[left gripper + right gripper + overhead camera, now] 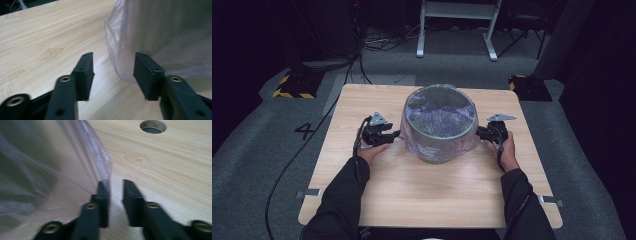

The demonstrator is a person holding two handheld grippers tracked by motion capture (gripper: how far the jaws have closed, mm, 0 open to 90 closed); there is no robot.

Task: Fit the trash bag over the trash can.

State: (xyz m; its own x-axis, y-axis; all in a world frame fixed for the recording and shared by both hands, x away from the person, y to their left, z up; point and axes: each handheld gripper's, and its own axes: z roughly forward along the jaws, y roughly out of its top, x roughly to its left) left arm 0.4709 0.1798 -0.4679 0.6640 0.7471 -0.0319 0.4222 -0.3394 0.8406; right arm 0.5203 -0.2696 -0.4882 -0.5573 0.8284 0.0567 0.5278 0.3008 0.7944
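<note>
A round grey bucket point(439, 125) stands in the middle of the wooden table point(437, 195), lined with a clear, purple-tinted plastic bag point(412, 145) that folds down over its rim and sides. My left gripper point(396, 135) sits at the bucket's left side. In the left gripper view this gripper point(113, 58) is open, and the bag's hanging edge point(120, 50) reaches into the gap near one jaw without being pinched. My right gripper point(479, 132) is at the bucket's right side. In the right gripper view that gripper point(116, 186) stands open, the bag's edge point(82, 157) brushing one jaw tip.
A round hole point(153, 126) pierces the tabletop beyond the right gripper. On the grey floor behind lie cables point(377, 45), two yellow-and-black striped blocks point(294, 85) and a white metal frame point(457, 25). Bare wood lies between the bucket and the table's near edge.
</note>
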